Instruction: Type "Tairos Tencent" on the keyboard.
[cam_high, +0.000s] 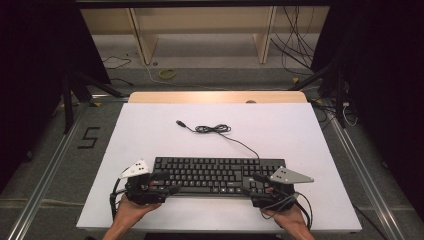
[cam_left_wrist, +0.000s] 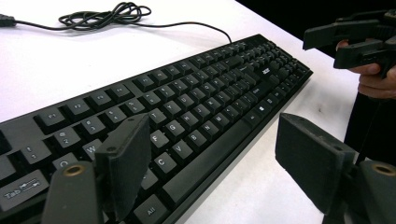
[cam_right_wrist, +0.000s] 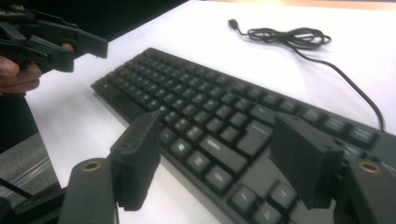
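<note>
Two hand-held grippers, jaws apart, nothing held: left hand-held gripper (cam_high: 167, 183) lower left, right hand-held gripper (cam_high: 252, 184) lower right, at ends of keyboard (cam_high: 217, 174) lying lower centre on counter (cam_high: 150, 135).

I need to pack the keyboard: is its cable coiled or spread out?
Partly coiled: the cable is bunched mid-length, ends trailing loose.

A black keyboard (cam_high: 218, 175) with pale key lettering lies on a plain white table (cam_high: 150, 130). Behind the keyboard, its black cable (cam_high: 215, 129) shows dark against the white. At the keyboard's ends, the left gripper (cam_high: 167, 182) and right gripper (cam_high: 254, 184) are black, each topped by a light grey plate.
</note>
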